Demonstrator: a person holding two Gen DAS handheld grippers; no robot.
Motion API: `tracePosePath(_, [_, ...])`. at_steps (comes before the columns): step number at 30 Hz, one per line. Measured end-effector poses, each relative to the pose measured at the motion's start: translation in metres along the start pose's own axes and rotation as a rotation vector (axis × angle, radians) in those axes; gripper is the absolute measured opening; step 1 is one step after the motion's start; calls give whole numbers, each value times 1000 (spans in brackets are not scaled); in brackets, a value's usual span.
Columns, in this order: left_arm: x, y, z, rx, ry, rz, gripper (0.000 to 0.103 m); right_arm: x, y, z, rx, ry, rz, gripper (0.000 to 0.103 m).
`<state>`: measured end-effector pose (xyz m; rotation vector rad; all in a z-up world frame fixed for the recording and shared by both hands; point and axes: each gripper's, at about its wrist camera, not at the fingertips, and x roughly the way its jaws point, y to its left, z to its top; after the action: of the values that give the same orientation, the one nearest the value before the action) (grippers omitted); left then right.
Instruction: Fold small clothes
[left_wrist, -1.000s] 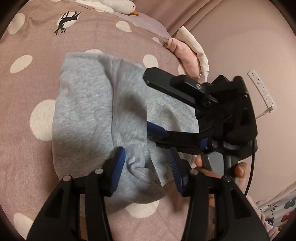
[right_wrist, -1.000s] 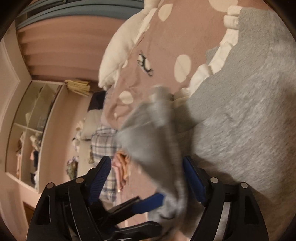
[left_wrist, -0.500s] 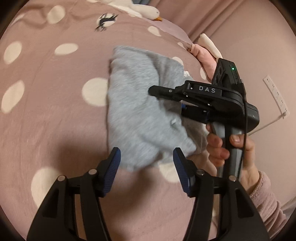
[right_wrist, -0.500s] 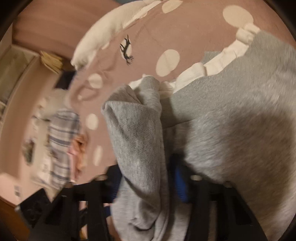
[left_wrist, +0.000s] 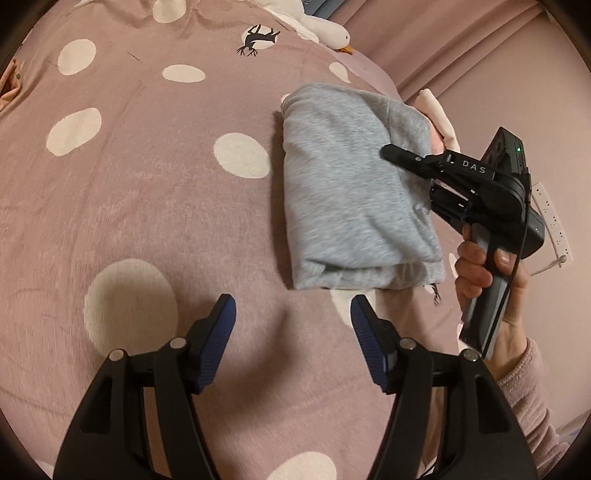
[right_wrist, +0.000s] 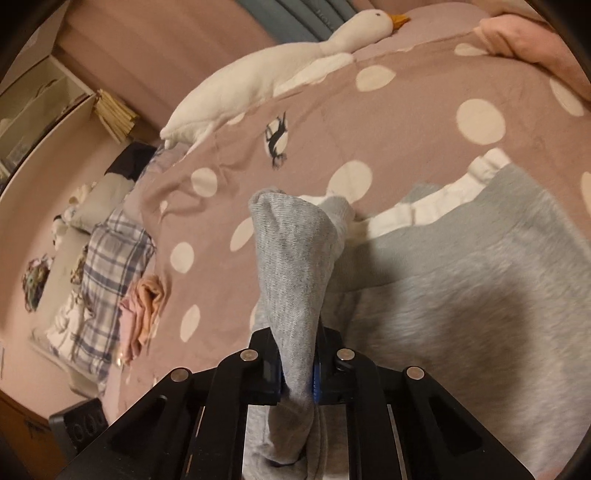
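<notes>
L cam high over bedspread (left_wrist: 147, 206); R cam close, prob. sideways; both share it.

The only readable lettering is "DAS", in pale capitals on the black upper body of the right gripper (left_wrist: 406, 162) as the left wrist view shows it, just behind its fingers and in front of a small green light. In the right wrist view, pale marks run along a blue-grey stripe (right_wrist: 325, 14) at the top edge beside the white goose toy (right_wrist: 280, 70), but they are too blurred to read. Nothing else carries legible text or numbers.
</notes>
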<state>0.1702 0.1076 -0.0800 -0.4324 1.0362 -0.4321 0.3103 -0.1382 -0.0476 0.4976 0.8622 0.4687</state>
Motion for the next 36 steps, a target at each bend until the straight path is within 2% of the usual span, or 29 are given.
tracePosePath(7, [3, -6, -1, -7, 21, -15, 65, -32, -17, 15, 20, -62, -32, 13])
tracePosePath(11, [11, -11, 0, -6, 40, -12, 65, -52, -36, 20, 36, -94, -81, 13])
tracePosePath(20, [29, -28, 6, 8, 84, -8, 65, -68, -79, 20, 106, -130, -153, 13])
tracePosePath(23, [35, -41, 16, 27, 82, -6, 65, -67, -93, 18, 138, -126, -152, 13])
tracePosePath(27, [41, -67, 28, 72, 71, -25, 65, -59, -113, 12, 132, -100, -238, 13])
tracePosePath(31, [50, -103, 40, 142, 47, -50, 65, -54, -124, 8, 143, -95, -269, 13])
tracePosePath(36, [60, -143, 63, 202, -4, -145, 64, -45, -131, 4, 144, -63, -263, 13])
